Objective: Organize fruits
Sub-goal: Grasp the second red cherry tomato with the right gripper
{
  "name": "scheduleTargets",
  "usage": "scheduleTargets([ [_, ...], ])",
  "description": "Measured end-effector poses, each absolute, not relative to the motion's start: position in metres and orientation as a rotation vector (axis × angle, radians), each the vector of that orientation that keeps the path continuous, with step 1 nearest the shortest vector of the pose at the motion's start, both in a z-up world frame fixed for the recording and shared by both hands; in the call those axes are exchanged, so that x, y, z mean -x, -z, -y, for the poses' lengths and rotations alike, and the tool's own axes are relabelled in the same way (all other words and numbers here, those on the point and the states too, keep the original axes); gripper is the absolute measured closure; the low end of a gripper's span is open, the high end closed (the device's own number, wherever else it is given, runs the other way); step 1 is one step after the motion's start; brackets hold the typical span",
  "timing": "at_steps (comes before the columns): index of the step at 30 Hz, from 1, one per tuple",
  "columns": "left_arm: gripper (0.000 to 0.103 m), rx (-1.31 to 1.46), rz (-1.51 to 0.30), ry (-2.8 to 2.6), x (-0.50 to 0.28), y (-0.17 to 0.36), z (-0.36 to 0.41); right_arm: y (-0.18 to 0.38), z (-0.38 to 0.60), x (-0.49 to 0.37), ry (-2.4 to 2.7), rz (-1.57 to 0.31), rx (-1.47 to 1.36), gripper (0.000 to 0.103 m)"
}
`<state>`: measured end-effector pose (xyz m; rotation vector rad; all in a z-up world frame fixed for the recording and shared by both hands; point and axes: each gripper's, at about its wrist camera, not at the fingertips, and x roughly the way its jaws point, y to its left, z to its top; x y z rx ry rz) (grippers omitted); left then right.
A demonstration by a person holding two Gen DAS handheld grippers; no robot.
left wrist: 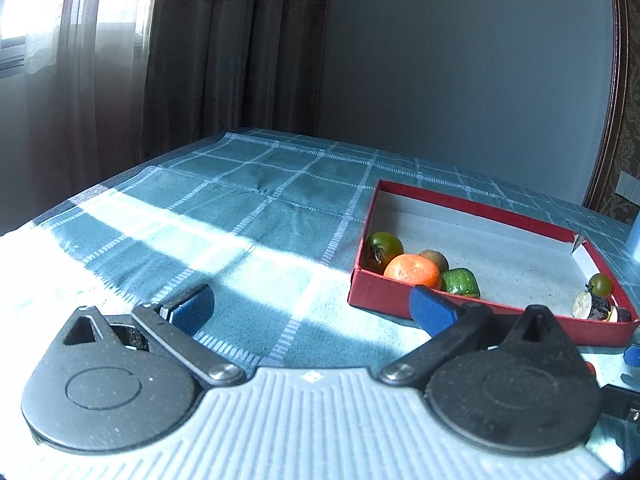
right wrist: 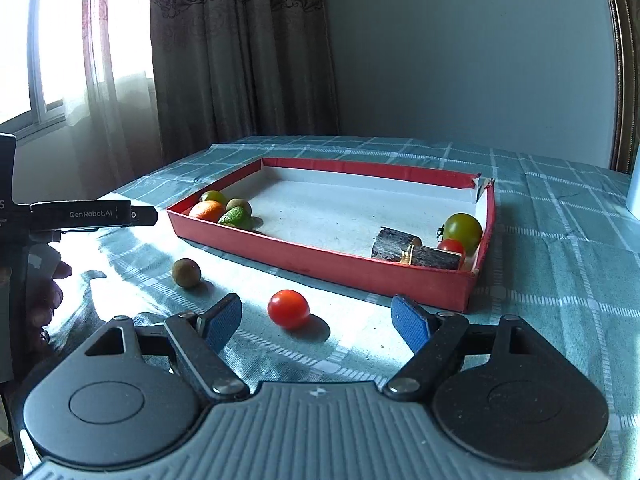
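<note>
Blue-padded fingers of the right gripper (right wrist: 318, 322) are seen nearest in the right wrist view, spread apart with nothing pressed between them. Just beyond them, a glossy red cherry tomato (right wrist: 288, 308) lies on the checked teal cloth of the surface (right wrist: 560, 280), slightly left of the gap. Further left, a dull brownish-green round fruit (right wrist: 186, 273) rests on the cloth, apart from the tomato.

Behind both, a shallow red box (right wrist: 320, 258) with a pale floor is set on the surface. At its left end an orange (right wrist: 207, 211), a green wedge-shaped fruit (right wrist: 236, 217), a small brownish fruit (right wrist: 239, 205) and a green-yellow fruit (right wrist: 213, 197) are clustered together. At its right end a large green tomato (right wrist: 463, 227), a small red tomato (right wrist: 451, 246) and two dark bark-covered pieces (right wrist: 416, 254) are grouped close together.

At the left edge of this view the left gripper's black body is visible, held by a hand (right wrist: 48, 292).

In the left wrist view, the left gripper (left wrist: 312, 306) is shown with its fingers spread wide and empty over sunlit cloth. The box (left wrist: 384, 300) lies to the right, and the orange (left wrist: 413, 272) is seen beside a dark green tomato (left wrist: 382, 250). The two loose fruits on the cloth are not shown in this view.
</note>
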<state>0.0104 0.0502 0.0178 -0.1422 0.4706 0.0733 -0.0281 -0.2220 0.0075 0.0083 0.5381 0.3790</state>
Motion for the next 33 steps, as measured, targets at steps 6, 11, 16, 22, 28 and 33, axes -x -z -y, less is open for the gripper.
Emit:
scheduleTargets([
  [6,0.000,0.155,-0.472,-0.062,-0.012,-0.017,-0.052,-0.004,0.201,0.013,-0.388,-0.597,0.061,0.045],
  [11,0.000,0.157,-0.474,-0.063,-0.013,-0.017,-0.052,0.001,0.201,0.006,-0.386,-0.644,0.053,0.072],
  [16,0.000,0.151,-0.476,-0.066,-0.014,-0.016,-0.052,0.000,0.200,0.007,-0.386,-0.641,0.060,0.077],
  [22,0.000,0.155,-0.482,-0.060,-0.015,-0.016,-0.052,-0.005,0.216,0.015,-0.380,-0.596,-0.012,0.077],
  [28,0.000,0.149,-0.485,-0.062,-0.015,-0.015,-0.050,-0.029,0.250,0.024,-0.310,-0.512,-0.056,0.077],
  [33,0.000,0.142,-0.486,-0.069,-0.016,-0.015,-0.050,-0.052,0.273,-0.001,-0.234,-0.468,-0.048,0.077],
])
